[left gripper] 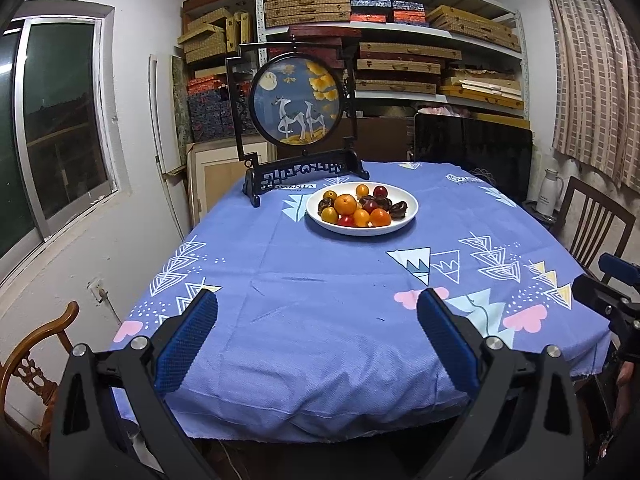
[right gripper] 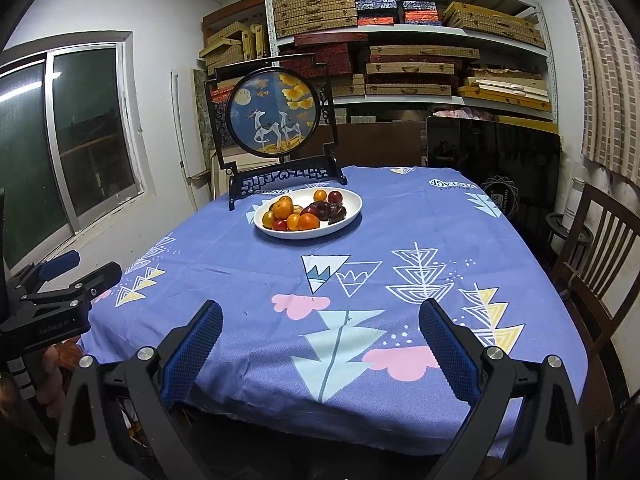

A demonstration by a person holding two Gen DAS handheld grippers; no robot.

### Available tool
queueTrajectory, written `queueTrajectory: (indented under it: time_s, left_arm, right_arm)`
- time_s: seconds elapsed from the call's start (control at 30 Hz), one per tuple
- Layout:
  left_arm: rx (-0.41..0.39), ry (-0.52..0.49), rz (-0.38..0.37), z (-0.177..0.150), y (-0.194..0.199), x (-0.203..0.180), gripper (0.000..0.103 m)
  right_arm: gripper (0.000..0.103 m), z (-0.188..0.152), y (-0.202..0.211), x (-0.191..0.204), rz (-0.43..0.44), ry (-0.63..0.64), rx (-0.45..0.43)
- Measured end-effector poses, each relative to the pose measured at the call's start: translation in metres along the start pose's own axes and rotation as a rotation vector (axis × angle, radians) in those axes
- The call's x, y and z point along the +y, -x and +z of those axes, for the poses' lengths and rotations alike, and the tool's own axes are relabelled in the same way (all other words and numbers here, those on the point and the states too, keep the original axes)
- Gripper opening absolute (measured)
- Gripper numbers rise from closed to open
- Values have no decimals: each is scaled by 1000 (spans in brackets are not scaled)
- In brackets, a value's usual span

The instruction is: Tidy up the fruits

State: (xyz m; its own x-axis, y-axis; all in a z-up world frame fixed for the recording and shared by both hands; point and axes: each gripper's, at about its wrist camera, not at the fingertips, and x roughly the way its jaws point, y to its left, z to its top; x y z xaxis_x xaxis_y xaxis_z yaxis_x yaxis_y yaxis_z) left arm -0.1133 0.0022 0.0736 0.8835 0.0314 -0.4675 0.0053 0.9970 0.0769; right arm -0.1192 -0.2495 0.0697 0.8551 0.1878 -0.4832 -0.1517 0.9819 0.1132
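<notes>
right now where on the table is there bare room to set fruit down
Bare cloth runs from the white plate to the near edge of the tablecloth, and right of the plate toward the chair. It is crowded at the far left, where the framed deer screen stands close behind the plate.

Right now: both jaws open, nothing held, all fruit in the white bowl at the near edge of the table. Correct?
Not quite: the white bowl sits at the far end, just before the framed deer screen, as the left wrist view shows. Left gripper and right gripper: jaws open, empty.

Ahead of me: patterned cloth covers the tabletop; round deer screen stands at its far edge; shelves hold boxes.
</notes>
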Motion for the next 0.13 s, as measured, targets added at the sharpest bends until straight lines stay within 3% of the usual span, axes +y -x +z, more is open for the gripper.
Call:
queueTrajectory:
  time_s: [0.13]
  left_arm:
    - [-2, 7, 3, 0, 1, 1, 98]
  right_arm:
    - [99, 1, 1, 1, 0, -2, 3]
